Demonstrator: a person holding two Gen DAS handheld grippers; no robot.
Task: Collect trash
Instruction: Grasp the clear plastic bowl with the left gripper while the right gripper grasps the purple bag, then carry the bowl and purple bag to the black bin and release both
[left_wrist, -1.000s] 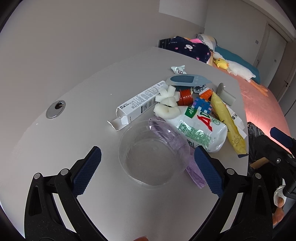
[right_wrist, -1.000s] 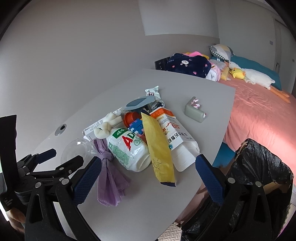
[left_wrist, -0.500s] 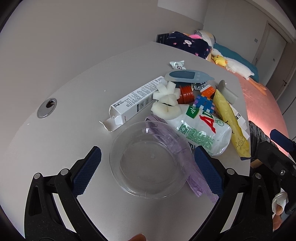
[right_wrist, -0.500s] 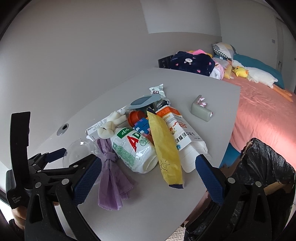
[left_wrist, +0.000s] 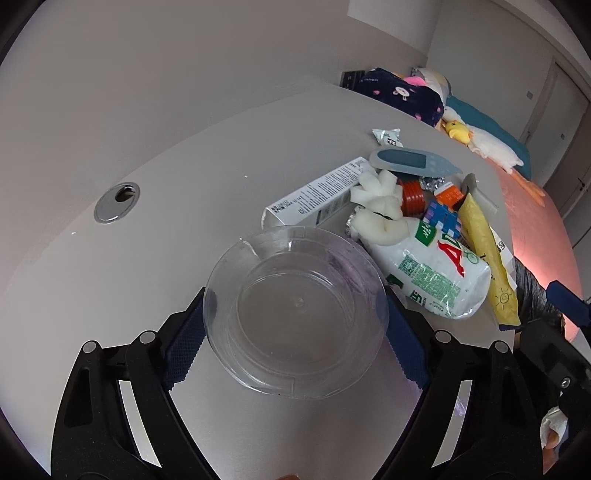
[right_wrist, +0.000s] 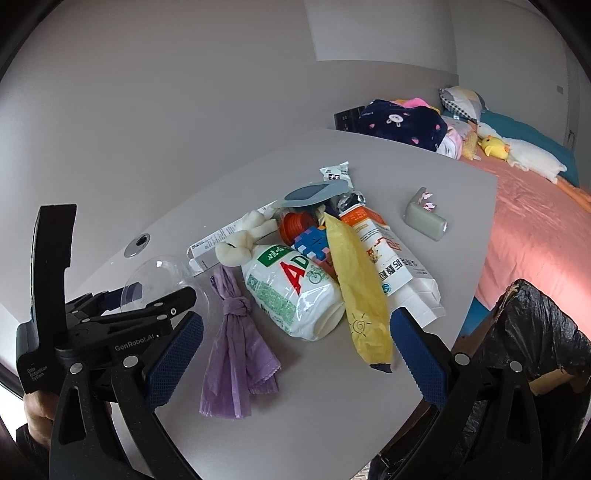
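Observation:
A clear plastic bowl sits between the fingers of my left gripper, tilted up off the grey table; the pads touch its rim on both sides. It also shows in the right wrist view. Beyond it lies a trash pile: a white AD bag, a yellow packet, a knotted purple bag, a white carton. My right gripper is open and empty above the table's near side. A black trash bag hangs at the right.
A grey corner guard lies apart on the table's right. A metal cable grommet is set in the table at left. A bed with a pink cover and soft toys stands beyond the table's right edge.
My left gripper has closed in on the clear bowl and tipped it up off the table. My right gripper has shifted slightly and stays open.

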